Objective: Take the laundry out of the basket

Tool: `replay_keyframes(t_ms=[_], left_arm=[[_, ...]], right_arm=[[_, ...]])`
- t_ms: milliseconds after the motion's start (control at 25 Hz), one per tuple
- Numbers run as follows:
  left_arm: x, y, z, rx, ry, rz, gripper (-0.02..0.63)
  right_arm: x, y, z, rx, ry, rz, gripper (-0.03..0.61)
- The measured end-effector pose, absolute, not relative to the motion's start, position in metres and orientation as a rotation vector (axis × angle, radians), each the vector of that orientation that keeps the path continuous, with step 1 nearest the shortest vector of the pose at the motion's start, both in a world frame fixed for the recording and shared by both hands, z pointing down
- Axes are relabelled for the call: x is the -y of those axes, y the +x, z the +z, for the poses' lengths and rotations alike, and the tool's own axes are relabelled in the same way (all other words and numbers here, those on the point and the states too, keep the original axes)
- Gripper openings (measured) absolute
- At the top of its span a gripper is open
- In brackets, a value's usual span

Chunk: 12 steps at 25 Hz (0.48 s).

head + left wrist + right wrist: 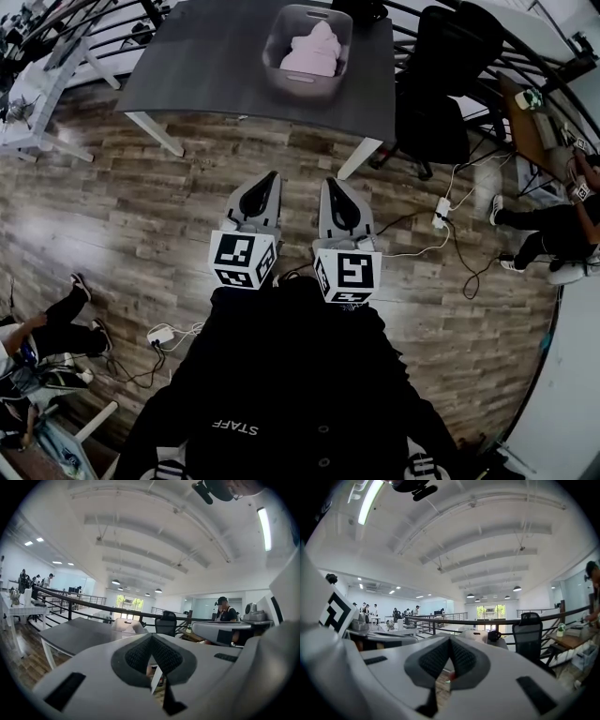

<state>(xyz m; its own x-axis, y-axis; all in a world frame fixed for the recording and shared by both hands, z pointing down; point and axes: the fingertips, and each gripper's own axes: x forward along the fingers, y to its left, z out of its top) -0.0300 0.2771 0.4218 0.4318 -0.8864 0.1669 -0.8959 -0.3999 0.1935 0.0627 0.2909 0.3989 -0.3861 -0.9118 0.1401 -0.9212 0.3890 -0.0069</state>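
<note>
Wood plank floor (141, 216) is sitting under both my grippers right now, so I'm standing back from the dark grey table (206, 56) rather than at it. I'm holding the left gripper (271, 180) and the right gripper (330, 185) side by side, close together but not touching, both pointing toward the table. Both are pinched closed, pads meeting at the tips, and neither one is carrying anything. Through the slit below the pads I'm only seeing floor. The basket (305, 84), a greyish see-through tub, is sitting on the table, well apart from both grippers. The laundry (314, 52) is lying bunched up inside it, looking pale pink and white, though from this far off I'm not able to tell what pieces are in there. A black office chair (441, 84) is standing just beside the table's right end.
</note>
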Motion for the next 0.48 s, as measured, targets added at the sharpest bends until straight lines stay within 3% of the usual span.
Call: replay_keyframes(t_ms=[480], left_arm=[[-0.229,-0.056,0.449,1.625,2.370,0.040,0.002]], right_arm=[[-0.246,0.057,0.430,2.497,1.668,0.142,0.014]])
